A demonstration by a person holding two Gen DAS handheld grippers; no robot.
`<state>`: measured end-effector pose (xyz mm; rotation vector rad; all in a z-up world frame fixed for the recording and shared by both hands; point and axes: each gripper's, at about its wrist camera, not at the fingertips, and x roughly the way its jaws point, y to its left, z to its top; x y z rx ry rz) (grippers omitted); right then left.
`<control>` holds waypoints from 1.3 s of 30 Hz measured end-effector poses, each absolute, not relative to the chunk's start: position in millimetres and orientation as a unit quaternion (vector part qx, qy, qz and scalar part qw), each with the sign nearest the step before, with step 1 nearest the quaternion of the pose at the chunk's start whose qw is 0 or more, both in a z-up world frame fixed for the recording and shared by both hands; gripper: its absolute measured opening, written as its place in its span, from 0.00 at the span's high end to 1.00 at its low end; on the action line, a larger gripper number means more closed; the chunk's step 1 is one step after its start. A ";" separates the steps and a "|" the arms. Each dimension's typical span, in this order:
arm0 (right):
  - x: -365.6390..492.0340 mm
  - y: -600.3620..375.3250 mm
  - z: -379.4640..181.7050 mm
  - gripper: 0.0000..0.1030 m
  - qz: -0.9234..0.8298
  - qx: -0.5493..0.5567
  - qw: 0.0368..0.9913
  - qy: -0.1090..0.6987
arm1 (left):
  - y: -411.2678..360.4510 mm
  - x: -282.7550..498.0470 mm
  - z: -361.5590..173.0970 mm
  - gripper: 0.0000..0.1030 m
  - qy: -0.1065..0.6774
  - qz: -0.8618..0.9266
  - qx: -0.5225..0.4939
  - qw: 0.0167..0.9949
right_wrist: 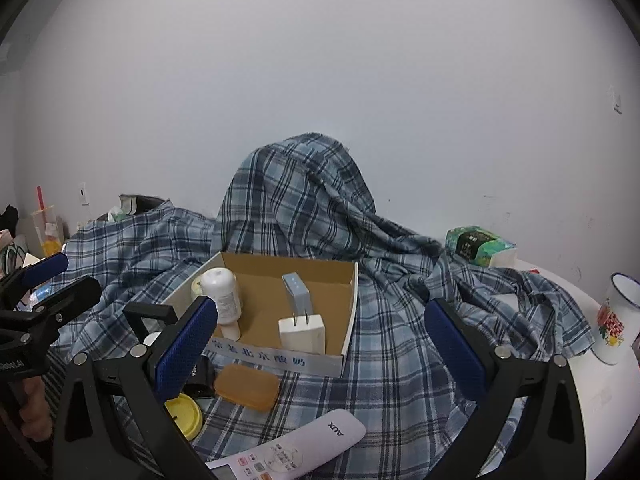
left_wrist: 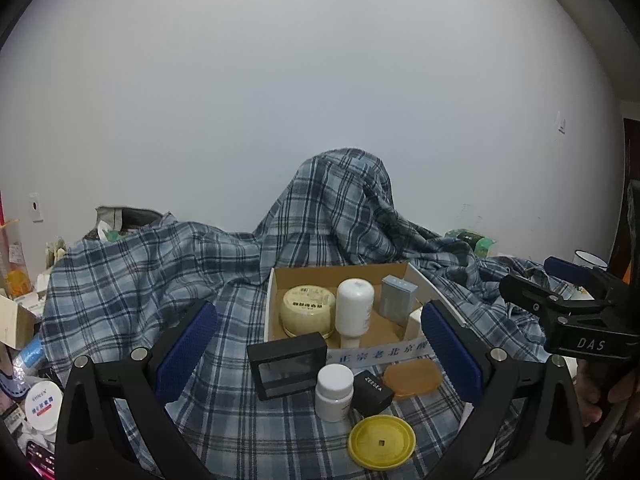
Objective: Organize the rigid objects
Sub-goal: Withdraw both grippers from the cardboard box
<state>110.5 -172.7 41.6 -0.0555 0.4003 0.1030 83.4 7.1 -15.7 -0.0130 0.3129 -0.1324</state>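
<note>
An open cardboard box (left_wrist: 280,280) (right_wrist: 352,312) sits on a plaid cloth. In it are a cream round tin (left_wrist: 307,310), a white bottle (left_wrist: 354,308) (right_wrist: 222,296), a grey case (left_wrist: 397,300) (right_wrist: 296,292) and a white plug (right_wrist: 302,334). In front of the box lie a black frame box (left_wrist: 286,364), a white pill bottle (left_wrist: 334,392), a small black box (left_wrist: 373,392), an amber soap case (left_wrist: 412,378) (right_wrist: 246,386), a yellow lid (left_wrist: 382,442) (right_wrist: 184,414) and a white remote (right_wrist: 296,448). My left gripper (left_wrist: 320,354) is open and empty above these. My right gripper (right_wrist: 320,350) is open and empty near the box front.
The plaid cloth (left_wrist: 160,264) rises in a hump behind the box. A tissue pack (right_wrist: 478,246) and an enamel mug (right_wrist: 616,320) stand at the right. Clutter with a white jar (left_wrist: 42,404) and a cardboard box (left_wrist: 12,328) lies at the left edge.
</note>
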 end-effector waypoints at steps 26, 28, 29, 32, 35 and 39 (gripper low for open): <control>108.0 -174.0 34.9 0.00 0.060 -0.021 0.977 0.203 | 10.4 88.2 -22.7 0.00 0.165 -0.064 -0.018 0.984; 108.2 -173.9 34.9 0.00 0.060 -0.021 0.977 0.203 | 11.1 89.1 -23.0 0.00 0.167 -0.065 -0.019 0.984; 108.1 -173.6 34.8 0.00 0.060 -0.021 0.977 0.203 | 11.2 89.5 -22.9 0.00 0.168 -0.065 -0.019 0.983; 108.0 -174.0 35.0 0.00 0.060 -0.021 0.977 0.203 | 11.7 91.2 -22.9 0.00 0.172 -0.065 -0.020 0.983; 107.4 -174.2 35.1 0.00 0.061 -0.018 0.977 0.204 | 11.3 92.2 -22.9 0.00 0.174 -0.065 -0.020 0.982; 106.1 -174.4 36.1 0.00 0.062 -0.013 0.977 0.204 | 9.9 93.4 -23.3 0.00 0.177 -0.065 -0.018 0.982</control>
